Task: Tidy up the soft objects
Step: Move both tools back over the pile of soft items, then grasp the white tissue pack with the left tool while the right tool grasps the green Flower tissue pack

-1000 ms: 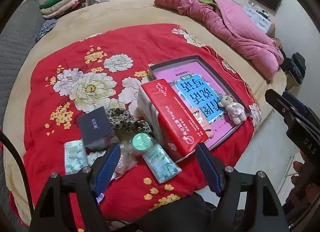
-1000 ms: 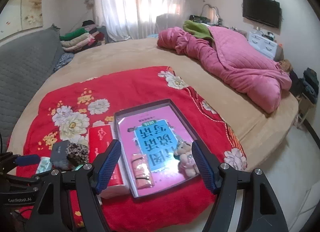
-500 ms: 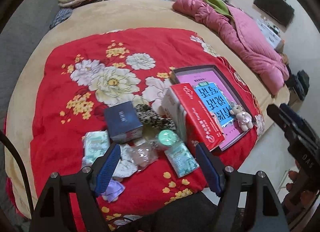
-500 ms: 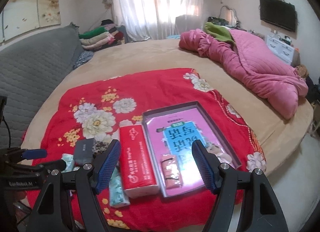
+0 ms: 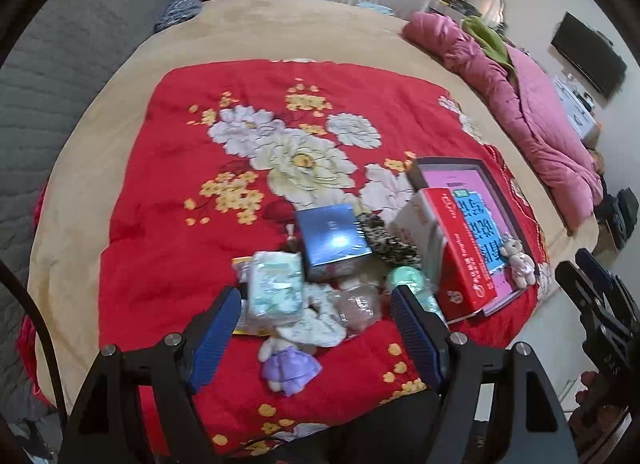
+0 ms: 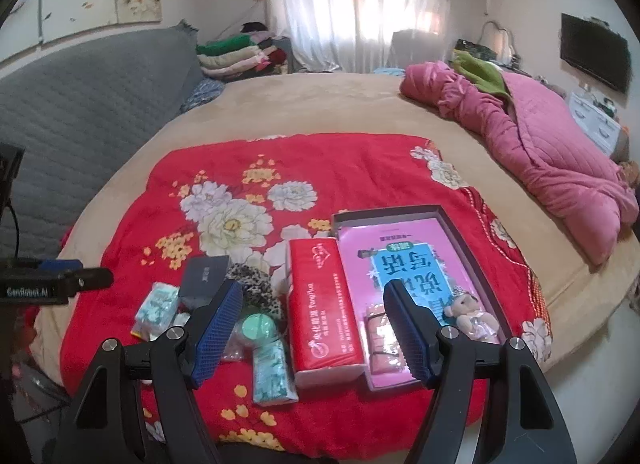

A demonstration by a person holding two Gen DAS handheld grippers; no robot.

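Observation:
A clutter of small things lies on the red flowered blanket [image 5: 168, 168] near the bed's front edge. A purple plush doll [image 5: 289, 364], a white soft pad [image 5: 316, 324], a tissue pack [image 5: 276, 288], a leopard scrunchie [image 5: 386, 240] and a blue box [image 5: 332, 236] lie there. A red tissue box [image 6: 320, 304] lies beside a grey tray [image 6: 460, 224] that holds a pink book, a small teddy [image 6: 470, 318] and a pink packet [image 6: 378, 338]. My left gripper [image 5: 316, 336] is open above the doll. My right gripper [image 6: 312, 332] is open and empty above the red box.
A crumpled pink quilt [image 6: 552, 152] lies at the bed's right side. Folded clothes [image 6: 236, 54] are stacked at the back by the curtain. A grey padded headboard [image 6: 80, 92] runs along the left. A second tissue pack [image 6: 272, 372] and a green-capped jar [image 6: 256, 326] lie at the front.
Both grippers have swung to the left and pulled back. The purple doll and white pad have come into the left wrist view. Nothing was picked up.

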